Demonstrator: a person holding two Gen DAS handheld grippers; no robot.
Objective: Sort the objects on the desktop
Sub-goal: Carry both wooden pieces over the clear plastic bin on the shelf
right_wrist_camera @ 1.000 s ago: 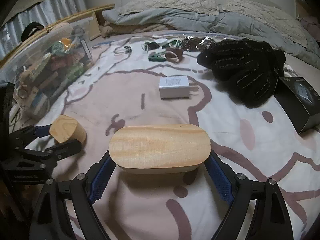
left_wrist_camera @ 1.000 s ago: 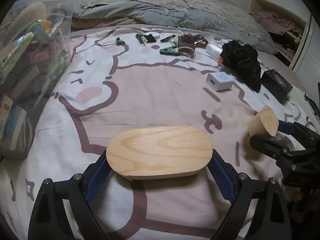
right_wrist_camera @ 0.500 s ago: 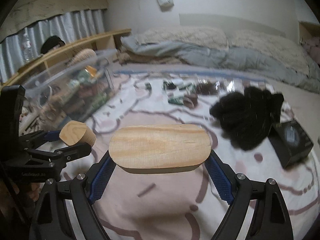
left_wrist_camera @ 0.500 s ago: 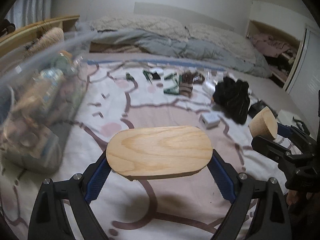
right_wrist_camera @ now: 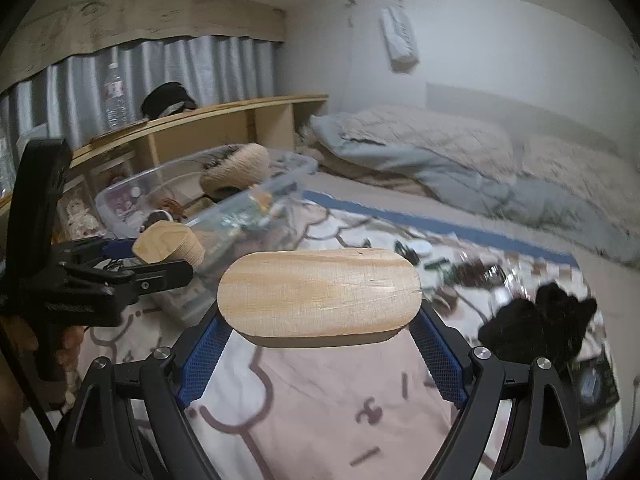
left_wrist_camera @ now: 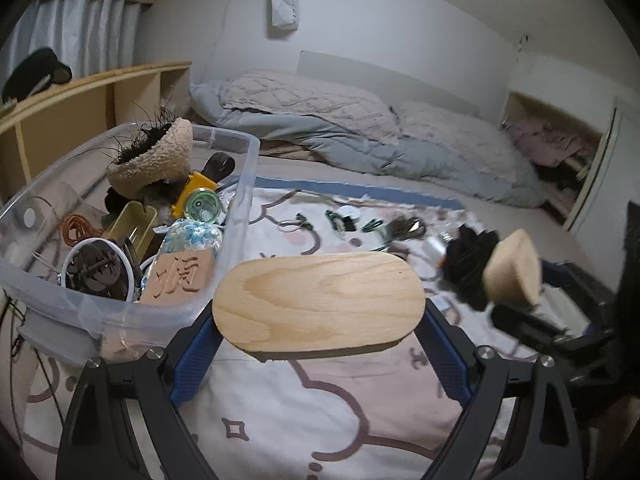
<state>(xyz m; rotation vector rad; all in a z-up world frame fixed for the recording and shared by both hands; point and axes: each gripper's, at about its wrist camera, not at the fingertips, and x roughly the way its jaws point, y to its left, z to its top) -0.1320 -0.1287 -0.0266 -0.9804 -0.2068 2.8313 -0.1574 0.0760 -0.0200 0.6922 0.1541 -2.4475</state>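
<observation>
An oval wood block (left_wrist_camera: 318, 304) is clamped end to end between the blue pads (left_wrist_camera: 194, 364) of the left gripper (left_wrist_camera: 318, 356), and it is held in the air above the patterned sheet (left_wrist_camera: 320, 420), just right of the near corner of a clear bin (left_wrist_camera: 244, 184). A second wood block (right_wrist_camera: 319, 291) is gripped the same way by the right gripper (right_wrist_camera: 320, 356), also raised over the sheet. In the left wrist view the right gripper is seen at the right edge with the end of its block showing; in the right wrist view the left gripper is seen at the left, with its block's end in front of the bin. The bin stands on the left side of the bed and is filled with mixed things: a fleece hat (left_wrist_camera: 154, 160), a carved wood plaque (left_wrist_camera: 178, 280), a white ring (left_wrist_camera: 96, 268) and an orange cord (left_wrist_camera: 78, 228). Farther across the sheet a scatter of small items (left_wrist_camera: 360, 226) is laid out, blurred, and a black glove (right_wrist_camera: 536, 328) lies to the right. A grey duvet (left_wrist_camera: 360, 148) is heaped at the far end of the bed, and a wooden shelf (right_wrist_camera: 192, 120) runs along the left wall.
</observation>
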